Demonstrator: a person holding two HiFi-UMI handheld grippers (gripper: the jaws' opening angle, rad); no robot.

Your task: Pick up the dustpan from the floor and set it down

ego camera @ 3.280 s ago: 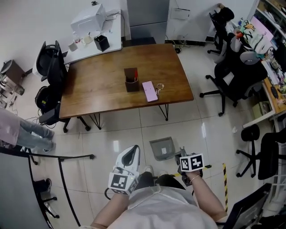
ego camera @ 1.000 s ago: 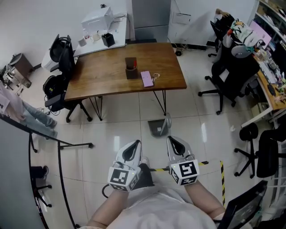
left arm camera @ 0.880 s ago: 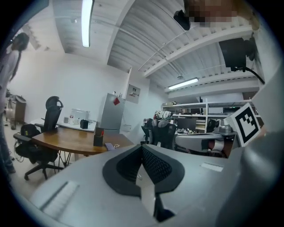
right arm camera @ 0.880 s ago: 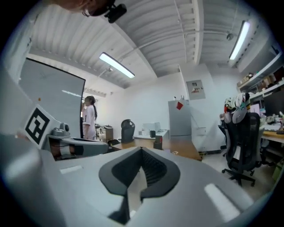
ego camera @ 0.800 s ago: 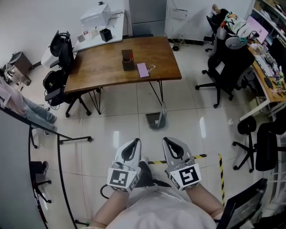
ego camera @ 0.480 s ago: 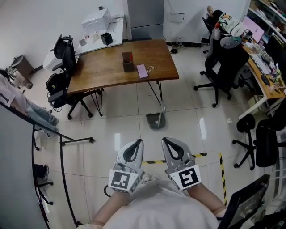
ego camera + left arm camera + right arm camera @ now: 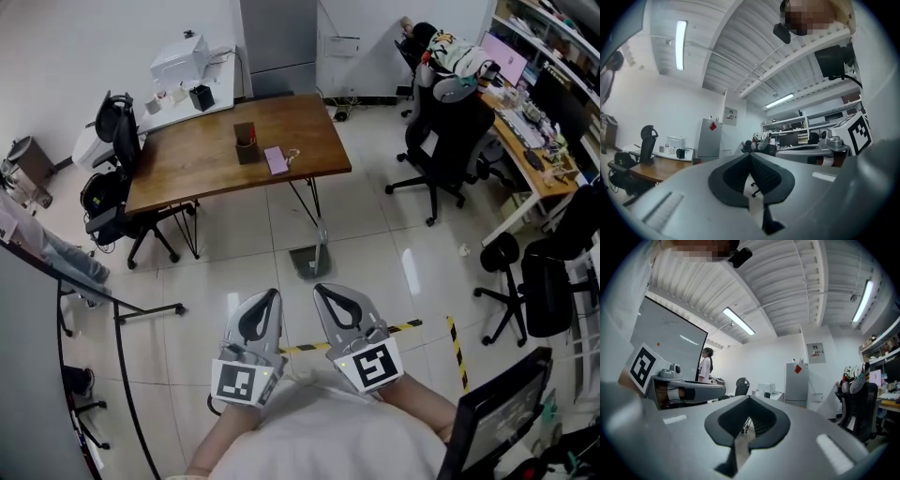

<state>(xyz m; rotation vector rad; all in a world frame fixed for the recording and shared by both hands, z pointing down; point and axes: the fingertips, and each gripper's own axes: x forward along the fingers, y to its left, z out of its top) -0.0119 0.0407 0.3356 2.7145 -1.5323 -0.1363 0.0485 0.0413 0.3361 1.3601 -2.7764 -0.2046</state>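
The grey dustpan [image 7: 307, 262] stands on the tiled floor with its handle upright, just in front of the wooden table's [image 7: 234, 155] leg. Both grippers are held side by side close to my body, well short of the dustpan and pointing level. My left gripper [image 7: 268, 296] is shut with nothing between its jaws. My right gripper [image 7: 323, 291] is likewise shut and empty. In the left gripper view the left gripper [image 7: 750, 155] faces the room, and in the right gripper view so does the right gripper [image 7: 750, 399]. The dustpan shows in neither of these.
A black-and-yellow tape strip [image 7: 412, 326] crosses the floor right of the grippers. Black office chairs [image 7: 441, 141] stand at the right, and another chair [image 7: 112, 122] at the table's left end. A thin black metal stand [image 7: 122, 314] and a person [image 7: 37, 248] are at the left.
Earlier the right gripper was low beside the dustpan at my feet. Now the dustpan stands away by the table leg, and both grippers are raised together, empty.
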